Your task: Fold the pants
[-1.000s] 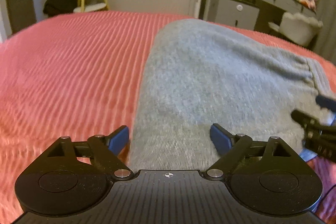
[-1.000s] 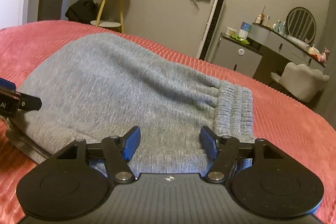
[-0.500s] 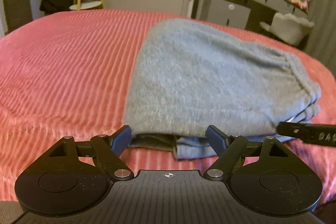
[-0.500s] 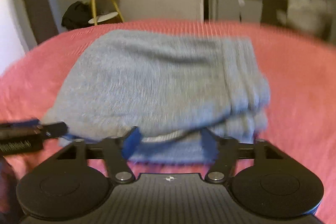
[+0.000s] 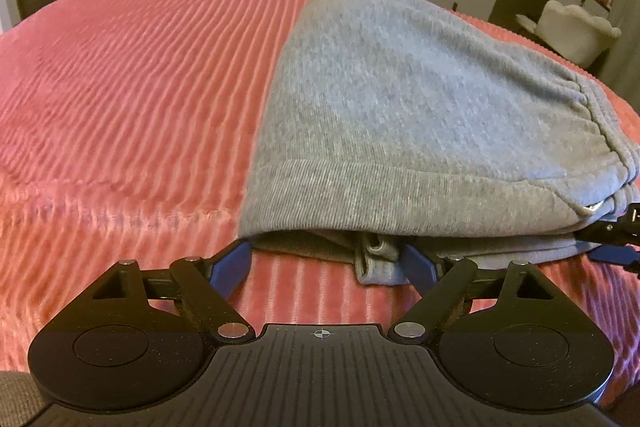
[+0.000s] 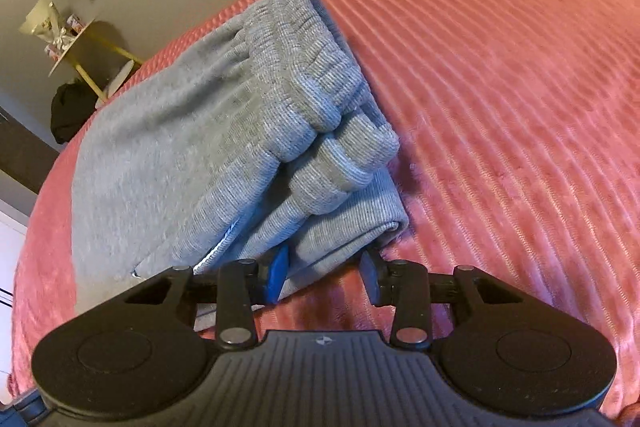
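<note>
Jaws of the left gripper stood wide apart and gripped nothing, its blue pads level with the near edge of the folded grey pants, which lay just beyond them on the ribbed pink bedspread. The right gripper had just been closing, its jaws partway apart around the lowest near corner of the pants at the waistband end; whether the pads pressed the cloth could not be told.
</note>
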The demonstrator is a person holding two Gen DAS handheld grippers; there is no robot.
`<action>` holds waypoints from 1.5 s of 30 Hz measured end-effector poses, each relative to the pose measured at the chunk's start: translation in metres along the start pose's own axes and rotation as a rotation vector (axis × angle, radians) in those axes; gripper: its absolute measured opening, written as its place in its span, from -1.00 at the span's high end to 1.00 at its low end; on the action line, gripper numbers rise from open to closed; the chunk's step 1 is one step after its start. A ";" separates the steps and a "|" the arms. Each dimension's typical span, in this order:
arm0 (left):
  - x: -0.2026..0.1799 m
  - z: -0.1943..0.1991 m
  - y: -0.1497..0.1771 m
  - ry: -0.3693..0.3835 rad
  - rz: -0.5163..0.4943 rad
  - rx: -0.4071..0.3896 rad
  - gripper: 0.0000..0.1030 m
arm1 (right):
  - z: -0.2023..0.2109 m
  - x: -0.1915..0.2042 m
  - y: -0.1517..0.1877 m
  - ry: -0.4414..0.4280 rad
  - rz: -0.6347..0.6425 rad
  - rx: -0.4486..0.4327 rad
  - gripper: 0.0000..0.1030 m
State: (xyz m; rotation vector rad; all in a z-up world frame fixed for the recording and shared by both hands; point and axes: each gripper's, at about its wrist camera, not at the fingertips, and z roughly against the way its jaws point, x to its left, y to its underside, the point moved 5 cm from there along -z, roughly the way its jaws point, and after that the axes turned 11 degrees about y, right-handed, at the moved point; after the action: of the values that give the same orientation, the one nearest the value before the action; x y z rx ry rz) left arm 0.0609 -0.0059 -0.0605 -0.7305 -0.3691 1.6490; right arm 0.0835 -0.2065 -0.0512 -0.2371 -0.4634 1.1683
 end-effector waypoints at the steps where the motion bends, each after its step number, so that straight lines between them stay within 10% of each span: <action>1: 0.000 0.001 0.001 -0.005 -0.002 0.004 -0.73 | 0.002 0.001 0.000 0.010 0.012 -0.006 0.19; 7: -0.016 0.014 0.010 -0.093 -0.135 -0.003 -0.70 | 0.016 0.010 0.002 0.199 0.126 -0.098 -0.70; 11: -0.030 0.022 0.021 -0.140 -0.231 0.019 -0.70 | 0.022 0.021 0.021 0.182 0.192 -0.048 -0.88; 25: -0.034 0.070 0.048 0.013 -0.122 0.053 -0.73 | 0.065 0.057 0.073 0.218 0.453 -0.191 -0.92; 45: -0.026 0.041 0.041 -0.064 -0.111 0.153 -0.79 | 0.052 0.071 0.078 0.218 0.526 -0.177 -0.92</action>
State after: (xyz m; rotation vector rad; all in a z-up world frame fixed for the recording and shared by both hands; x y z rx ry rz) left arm 0.0047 -0.0330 -0.0480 -0.5354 -0.3191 1.5792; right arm 0.0168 -0.1140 -0.0215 -0.6622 -0.3185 1.5937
